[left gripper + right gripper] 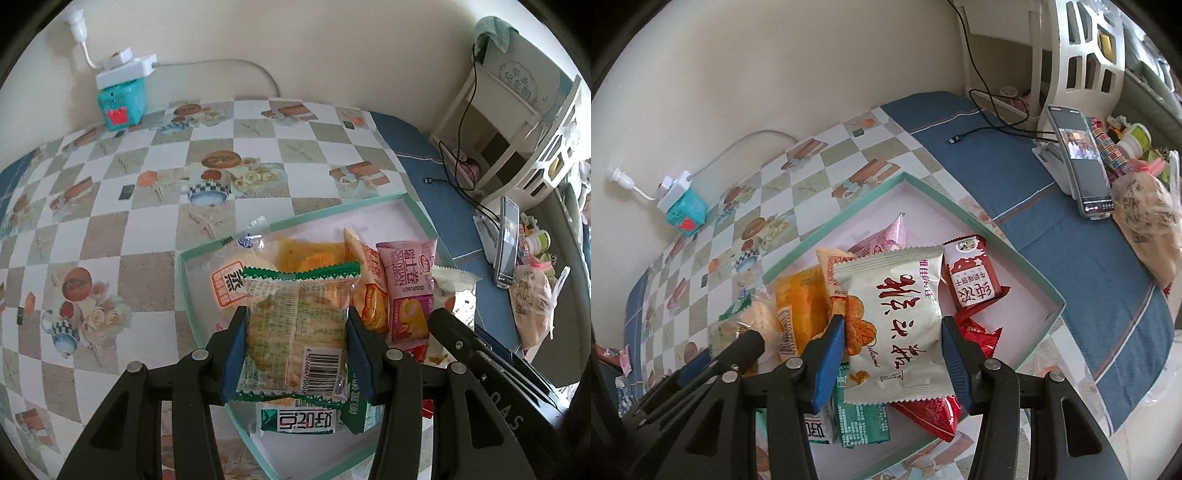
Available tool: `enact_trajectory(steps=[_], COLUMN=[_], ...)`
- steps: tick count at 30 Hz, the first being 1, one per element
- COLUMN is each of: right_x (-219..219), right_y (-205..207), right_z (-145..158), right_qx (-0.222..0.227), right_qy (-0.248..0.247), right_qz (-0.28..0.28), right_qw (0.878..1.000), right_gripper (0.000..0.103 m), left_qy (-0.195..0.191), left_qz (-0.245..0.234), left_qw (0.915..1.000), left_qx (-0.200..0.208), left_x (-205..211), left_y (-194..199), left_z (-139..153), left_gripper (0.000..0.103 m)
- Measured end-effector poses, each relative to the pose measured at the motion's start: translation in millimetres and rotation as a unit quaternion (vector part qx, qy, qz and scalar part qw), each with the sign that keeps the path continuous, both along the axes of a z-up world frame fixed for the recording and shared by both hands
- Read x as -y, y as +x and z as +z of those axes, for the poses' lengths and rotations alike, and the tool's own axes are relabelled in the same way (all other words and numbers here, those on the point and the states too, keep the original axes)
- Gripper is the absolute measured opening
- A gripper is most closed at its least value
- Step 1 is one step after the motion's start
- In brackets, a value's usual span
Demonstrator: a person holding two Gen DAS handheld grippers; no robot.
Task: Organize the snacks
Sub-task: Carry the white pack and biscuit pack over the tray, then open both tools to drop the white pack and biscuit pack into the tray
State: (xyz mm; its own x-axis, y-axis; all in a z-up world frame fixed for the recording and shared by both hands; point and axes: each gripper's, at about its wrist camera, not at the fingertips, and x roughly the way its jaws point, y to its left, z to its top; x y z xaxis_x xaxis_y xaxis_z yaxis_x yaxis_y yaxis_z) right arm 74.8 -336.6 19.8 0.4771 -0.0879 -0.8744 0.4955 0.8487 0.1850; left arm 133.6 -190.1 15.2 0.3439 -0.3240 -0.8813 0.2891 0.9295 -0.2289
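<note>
My left gripper (295, 321) is shut on a clear green-edged biscuit packet (295, 325), its blue pads pressing both sides, held over a shallow teal-rimmed box (183, 291). Under it lie an orange packet (310, 254), a pink roll packet (408, 288) and a green-and-white packet (299, 421). My right gripper (894, 328) is shut on a white packet with red writing (897, 325), above the same box (1049, 291). Below sit a red packet (971, 277), an orange one (801, 302) and a green one (860, 424). The left gripper's black fingers (746, 343) show at the lower left.
The box rests on a checked tablecloth (110, 229) beside a blue cloth (1052, 229). A teal gadget with a white power strip (122, 96) stands by the wall. A phone on a stand (1078, 162), a filled plastic bag (1148, 225) and a white shelf (517, 122) crowd the right side.
</note>
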Motion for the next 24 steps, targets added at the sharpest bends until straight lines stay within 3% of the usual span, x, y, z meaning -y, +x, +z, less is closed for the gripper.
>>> enact_trajectory(steps=[9,13,18,20,24], right_x=[0,2,2,2,1], right_y=[2,2,4,4,1], right_z=[0,0,-3,-3,-1], right_qx=[0.002,0.005,0.001,0.000,0.000], right_qy=[0.006,0.012,0.021,0.026,0.033], right_qz=[0.007,0.008,0.016,0.017,0.020], right_qw=[1.000,1.000,1.000,1.000,0.999], right_gripper=[0.055,0.055,0.056,0.056,0.063], left_qy=[-0.001,-0.001,-0.017,-0.021,-0.013], left_qz=[0.001,0.009,0.020,0.024,0.051], left_qw=[1.0000,0.9998,0.9995,0.9993,0.9985], left_qx=[-0.008,-0.015,-0.020,-0.017,-0.014], left_x=[2,-3,-13,-18,-32], left_y=[2,4,4,3,2], left_z=[-6,-8,-2,2,9], left_gripper=[0.053,0.065,0.070,0.081,0.081])
